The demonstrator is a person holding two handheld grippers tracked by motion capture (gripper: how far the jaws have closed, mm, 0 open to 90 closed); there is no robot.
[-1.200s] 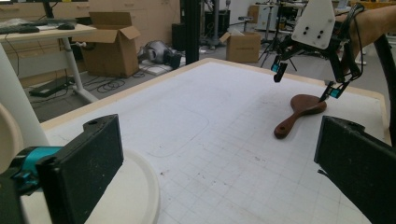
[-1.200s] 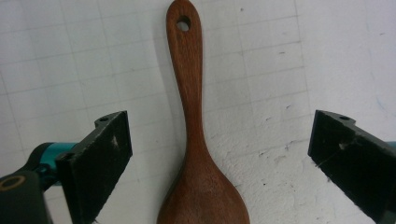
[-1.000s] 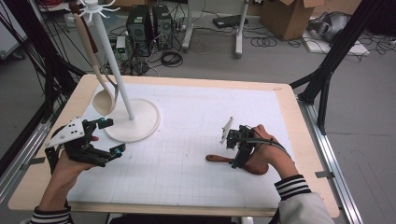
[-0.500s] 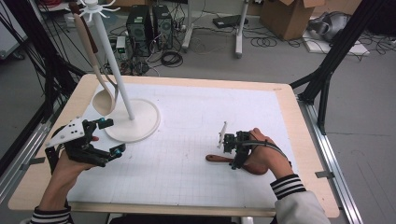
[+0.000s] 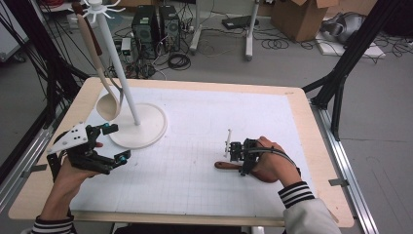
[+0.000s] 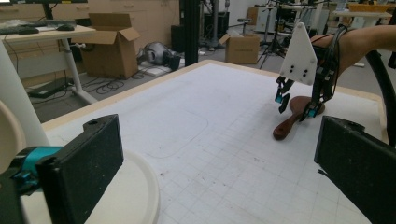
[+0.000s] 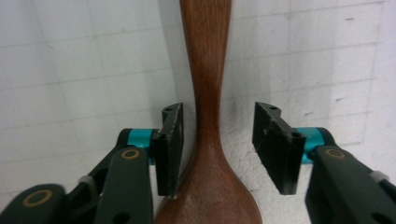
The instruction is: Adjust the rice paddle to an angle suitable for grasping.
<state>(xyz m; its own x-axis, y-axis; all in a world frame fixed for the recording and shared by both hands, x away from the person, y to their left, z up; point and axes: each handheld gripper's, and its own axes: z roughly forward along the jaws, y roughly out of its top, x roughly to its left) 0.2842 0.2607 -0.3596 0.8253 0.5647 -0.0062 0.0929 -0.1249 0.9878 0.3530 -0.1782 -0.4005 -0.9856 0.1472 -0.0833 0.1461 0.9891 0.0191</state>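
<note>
Toward the near right of the counter (image 5: 219, 117), lying flat on the white gridded mat: a dark wooden spoon (image 7: 205, 70), bowl under the hand, handle pointing left. Straddling its neck, the right claw (image 7: 217, 140), jaws partly apart and just now closing, handle between them but not yet clamped. One pad close against the shoulder of the bowl, the other with a clear strip of mat showing beside the wood.

Judged step: taking hold of the spoon. Centre first, shifting sideways until evenly spaced on both sides, so as not to shove the spoon across the mat on closing. Keep the pads low, tips near the mat, and square to the handle. Grip at the widening of the neck, likely a surer seat than the thin stem. Close gently until firm, then lift level.

Off at the near left, the left claw (image 5: 117, 142), jaws wide apart with nothing between them, just beside the round base of the white stand (image 5: 146, 126) with a pale ladle (image 5: 107, 105) hung on it. Best kept still there, clear of the lift.
</note>
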